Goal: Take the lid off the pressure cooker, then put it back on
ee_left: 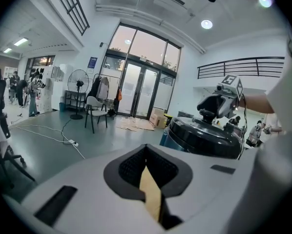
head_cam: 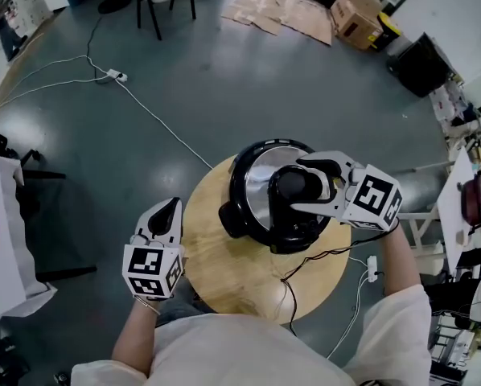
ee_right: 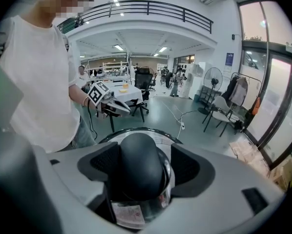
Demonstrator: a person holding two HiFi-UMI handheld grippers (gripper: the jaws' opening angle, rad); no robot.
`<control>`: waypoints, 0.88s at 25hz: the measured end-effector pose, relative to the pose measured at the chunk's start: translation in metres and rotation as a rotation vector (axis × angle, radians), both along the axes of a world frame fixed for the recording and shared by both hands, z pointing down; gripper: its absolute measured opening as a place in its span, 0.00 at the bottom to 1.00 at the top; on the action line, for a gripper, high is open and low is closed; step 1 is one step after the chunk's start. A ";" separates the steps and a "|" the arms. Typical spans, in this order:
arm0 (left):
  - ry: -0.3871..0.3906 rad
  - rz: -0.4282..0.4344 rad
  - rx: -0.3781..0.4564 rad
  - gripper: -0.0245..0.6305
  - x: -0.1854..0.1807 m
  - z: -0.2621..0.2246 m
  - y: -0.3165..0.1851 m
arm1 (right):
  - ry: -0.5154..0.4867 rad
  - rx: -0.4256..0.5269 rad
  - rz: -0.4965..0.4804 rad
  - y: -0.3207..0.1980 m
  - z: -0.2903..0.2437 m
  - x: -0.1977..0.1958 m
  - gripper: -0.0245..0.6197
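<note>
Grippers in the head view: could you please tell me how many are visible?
2. The left gripper is shut, beside the round table's left edge; the right gripper straddles the lid knob of the pressure cooker, jaws open.

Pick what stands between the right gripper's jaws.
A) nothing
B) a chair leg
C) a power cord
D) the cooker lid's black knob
D: the right gripper view shows the black knob between the jaws of the right gripper, which stand apart on either side of it.

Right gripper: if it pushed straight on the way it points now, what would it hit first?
Probably the black knob, between the parted jaws of the right gripper; the steel lid lies just beyond it.
</note>
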State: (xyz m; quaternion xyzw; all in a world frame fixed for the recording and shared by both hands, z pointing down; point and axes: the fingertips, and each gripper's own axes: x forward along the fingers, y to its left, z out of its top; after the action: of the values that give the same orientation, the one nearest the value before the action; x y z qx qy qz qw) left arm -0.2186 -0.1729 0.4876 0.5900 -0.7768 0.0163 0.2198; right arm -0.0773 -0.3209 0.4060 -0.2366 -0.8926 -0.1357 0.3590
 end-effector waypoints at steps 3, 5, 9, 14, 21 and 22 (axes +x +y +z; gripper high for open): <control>-0.006 0.011 0.007 0.02 0.001 -0.003 0.000 | -0.023 0.007 0.025 0.000 -0.008 0.000 0.58; -0.011 0.017 0.011 0.02 0.002 -0.007 0.001 | -0.039 0.019 0.047 0.000 -0.013 0.003 0.58; -0.027 0.042 0.021 0.02 0.008 -0.015 0.002 | -0.092 0.057 0.139 -0.002 -0.029 0.014 0.57; -0.057 0.103 0.029 0.02 0.021 -0.030 -0.003 | -0.192 0.102 0.286 -0.007 -0.052 0.032 0.50; -0.103 0.189 0.060 0.02 0.043 -0.054 -0.008 | -0.432 0.108 0.600 -0.016 -0.090 0.087 0.44; -0.110 0.202 0.064 0.02 0.048 -0.058 -0.008 | -0.461 0.114 0.663 -0.019 -0.092 0.100 0.42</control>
State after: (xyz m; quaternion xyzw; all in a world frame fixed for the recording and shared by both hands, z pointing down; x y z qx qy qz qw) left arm -0.1709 -0.1813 0.4300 0.6701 -0.7245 0.0455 0.1551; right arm 0.0223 -0.3397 0.3139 0.1211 -0.9686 -0.1114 0.1864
